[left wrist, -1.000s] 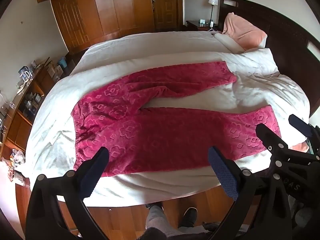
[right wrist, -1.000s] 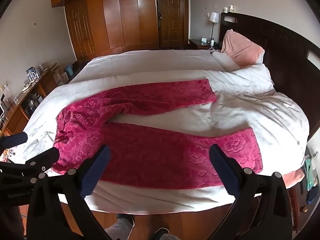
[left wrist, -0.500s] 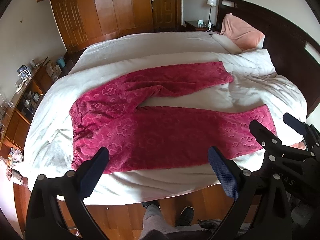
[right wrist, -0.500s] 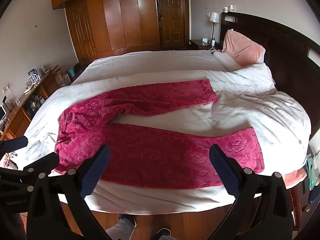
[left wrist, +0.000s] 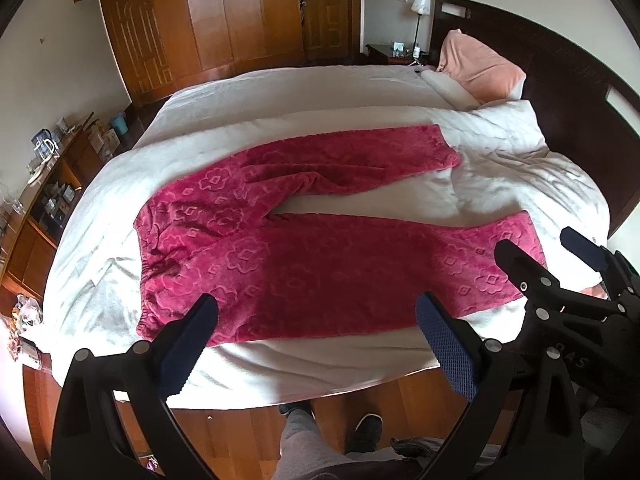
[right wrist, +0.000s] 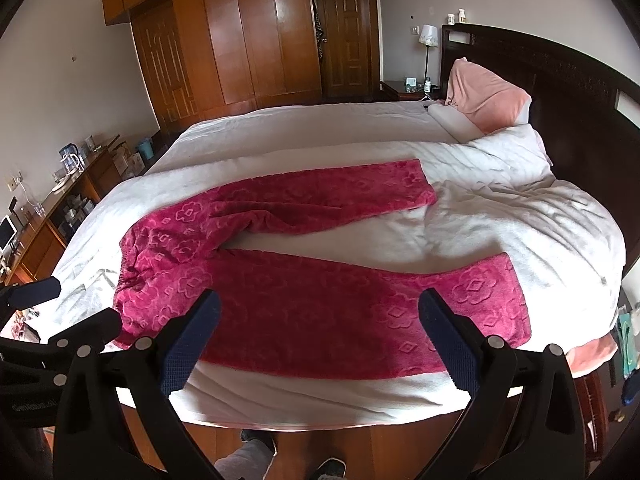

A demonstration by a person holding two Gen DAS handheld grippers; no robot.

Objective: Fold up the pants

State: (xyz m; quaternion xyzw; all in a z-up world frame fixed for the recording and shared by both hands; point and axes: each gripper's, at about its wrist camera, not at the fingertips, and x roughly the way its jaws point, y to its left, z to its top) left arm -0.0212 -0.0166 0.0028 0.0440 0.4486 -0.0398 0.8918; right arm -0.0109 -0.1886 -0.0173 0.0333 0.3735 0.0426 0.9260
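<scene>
Magenta fleece pants point(left wrist: 304, 252) with an embossed flower pattern lie flat on the white bed point(left wrist: 280, 92), waistband at the left, both legs spread apart toward the right. The right wrist view shows the same pants point(right wrist: 304, 304). My left gripper point(left wrist: 320, 344) hangs open above the bed's near edge, in front of the near leg, holding nothing. My right gripper point(right wrist: 320, 340) is likewise open and empty, off the near leg's lower hem. In the left wrist view the right gripper point(left wrist: 560, 256) sits at the right, beside the near leg's cuff.
A pink pillow point(left wrist: 480, 68) leans on the dark headboard point(left wrist: 568, 92) at the right. Wooden wardrobes point(right wrist: 240, 40) fill the far wall. A cluttered sideboard point(right wrist: 48, 208) runs along the left. The person's feet point(left wrist: 332, 428) stand on wood floor below the bed edge.
Both grippers have drawn back and risen slightly, so the pants sit a little farther off and higher in the views. Neither gripper has taken hold of anything.
</scene>
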